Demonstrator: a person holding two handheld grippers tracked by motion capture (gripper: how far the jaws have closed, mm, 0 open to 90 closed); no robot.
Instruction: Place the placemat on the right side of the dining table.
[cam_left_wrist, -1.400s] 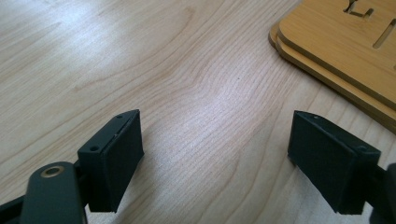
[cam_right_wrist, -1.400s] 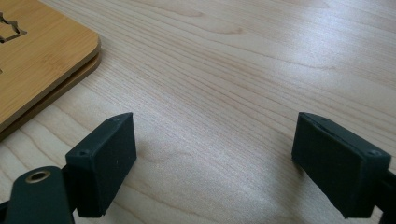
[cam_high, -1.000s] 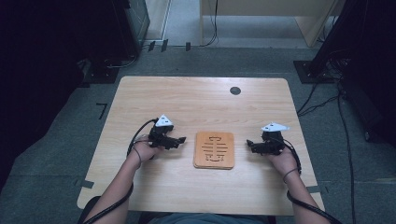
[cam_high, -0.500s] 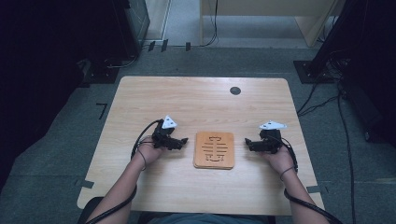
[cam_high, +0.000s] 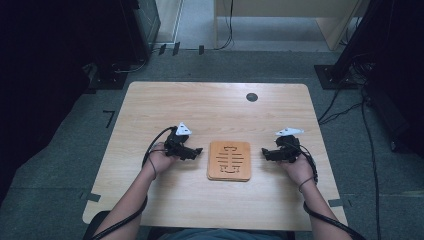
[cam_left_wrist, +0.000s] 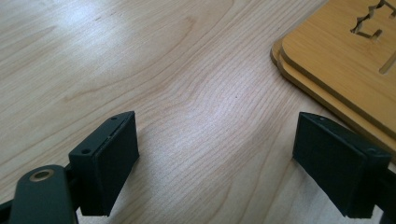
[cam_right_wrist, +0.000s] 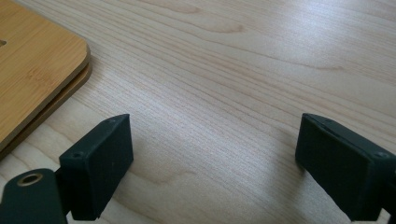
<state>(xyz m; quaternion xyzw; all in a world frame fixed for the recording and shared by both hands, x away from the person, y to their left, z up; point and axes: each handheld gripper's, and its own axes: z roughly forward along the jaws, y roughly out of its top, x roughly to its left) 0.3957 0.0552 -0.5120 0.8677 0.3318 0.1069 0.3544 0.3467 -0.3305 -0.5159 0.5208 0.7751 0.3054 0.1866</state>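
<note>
A square bamboo board with cut-out slots lies flat at the middle of the wooden table. It looks like two stacked layers in the left gripper view, where its corner shows at the upper right. My left gripper rests just left of the board, open, its jaws wide apart over bare table. My right gripper sits just right of the board, open too, pointing at it. The board's edge shows at the left of the right gripper view, apart from the jaws.
A round dark grommet hole sits near the table's far edge. Cables trail from both grippers along the forearms. Dark equipment and floor cables surround the table.
Both grippers have edged a little inward toward the board. The board has not moved.
</note>
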